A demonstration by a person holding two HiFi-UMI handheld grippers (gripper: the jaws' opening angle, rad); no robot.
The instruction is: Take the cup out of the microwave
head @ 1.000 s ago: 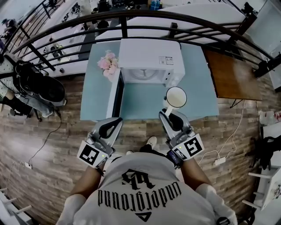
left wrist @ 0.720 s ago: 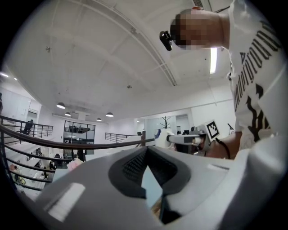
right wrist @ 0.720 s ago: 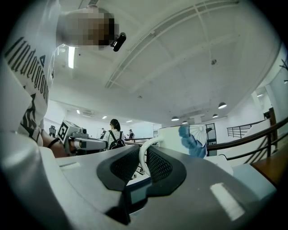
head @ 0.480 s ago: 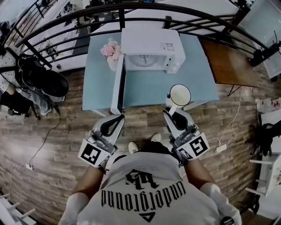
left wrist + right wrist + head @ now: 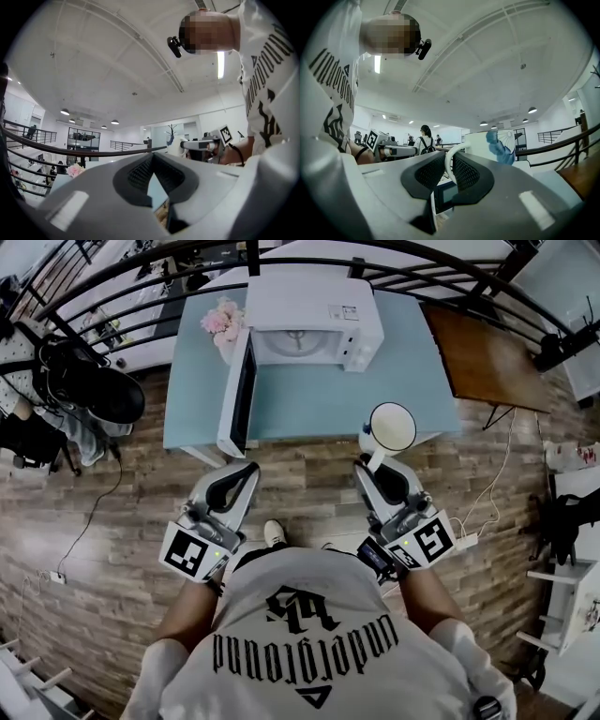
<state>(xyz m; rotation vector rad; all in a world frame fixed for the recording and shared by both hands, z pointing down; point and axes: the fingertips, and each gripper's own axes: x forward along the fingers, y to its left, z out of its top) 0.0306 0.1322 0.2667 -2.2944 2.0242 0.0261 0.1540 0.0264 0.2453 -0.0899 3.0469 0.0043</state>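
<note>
A white cup (image 5: 392, 426) with a blue pattern (image 5: 500, 146) hangs over the front edge of the pale blue table (image 5: 394, 362). My right gripper (image 5: 377, 463) is shut on its handle, which shows as a thin white loop between the pads (image 5: 449, 161). The white microwave (image 5: 309, 304) stands at the back of the table with its door (image 5: 234, 395) swung open to the left; its cavity looks empty. My left gripper (image 5: 249, 471) is over the wooden floor in front of the table. Its tips meet with nothing between them (image 5: 151, 158).
Pink flowers (image 5: 220, 320) stand left of the microwave. A dark curved railing (image 5: 122, 268) runs behind the table. A brown table (image 5: 483, 357) adjoins on the right. Dark bags or gear (image 5: 89, 395) lie on the floor at the left, and cables (image 5: 487, 521) at the right.
Both grippers have drawn back from the microwave towards the person. The cup has gone with the right gripper from over the table to its front edge.
</note>
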